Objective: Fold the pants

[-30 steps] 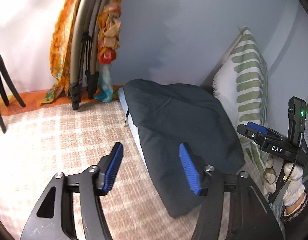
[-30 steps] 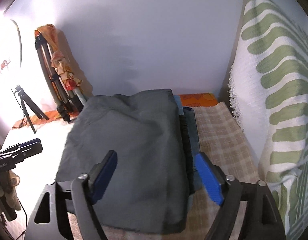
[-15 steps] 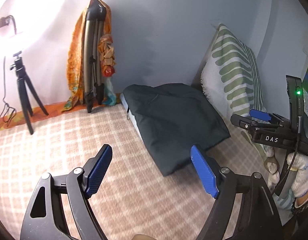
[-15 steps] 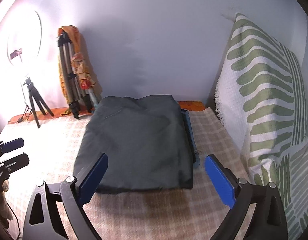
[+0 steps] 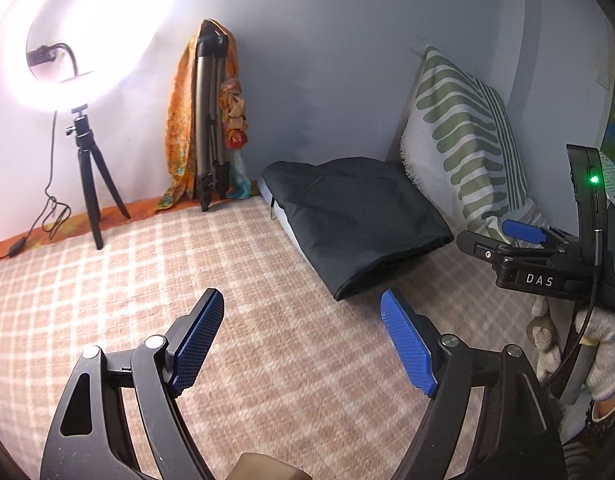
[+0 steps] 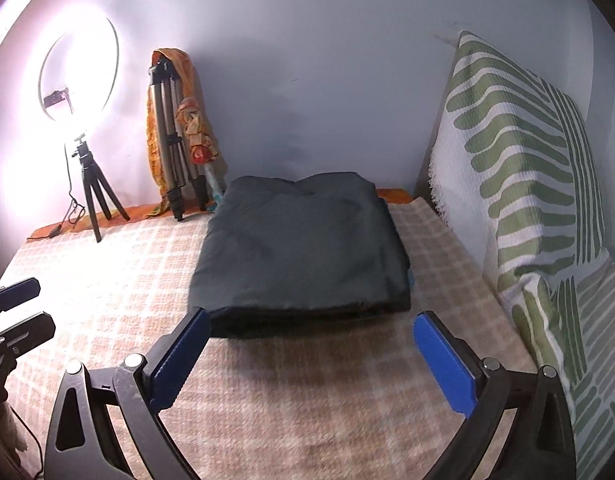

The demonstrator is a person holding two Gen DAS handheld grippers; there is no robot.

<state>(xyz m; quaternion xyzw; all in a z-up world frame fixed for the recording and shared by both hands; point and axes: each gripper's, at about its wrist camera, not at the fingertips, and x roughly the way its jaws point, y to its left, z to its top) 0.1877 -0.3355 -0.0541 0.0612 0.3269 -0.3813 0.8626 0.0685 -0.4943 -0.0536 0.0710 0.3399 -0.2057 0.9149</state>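
Observation:
The dark grey pants (image 6: 303, 244) lie folded into a flat rectangle on the checked blanket, on top of other folded cloth; they also show in the left wrist view (image 5: 355, 220). My right gripper (image 6: 311, 340) is open and empty, just short of the pants' near edge. My left gripper (image 5: 303, 332) is open and empty, held back over the blanket to the left of the pants. The right gripper (image 5: 523, 240) shows at the right of the left wrist view, and the left gripper (image 6: 15, 312) at the left edge of the right wrist view.
A green-and-white leaf-patterned pillow (image 6: 523, 184) leans on the wall at the right. A lit ring light on a small black tripod (image 6: 87, 184) and a folded tripod draped in orange cloth (image 6: 175, 152) stand at the back left. Checked blanket (image 6: 307, 400) covers the surface.
Both grippers have pulled back and away from the folded pants, with the jaws spread wider. The pants stay in place on the blanket.

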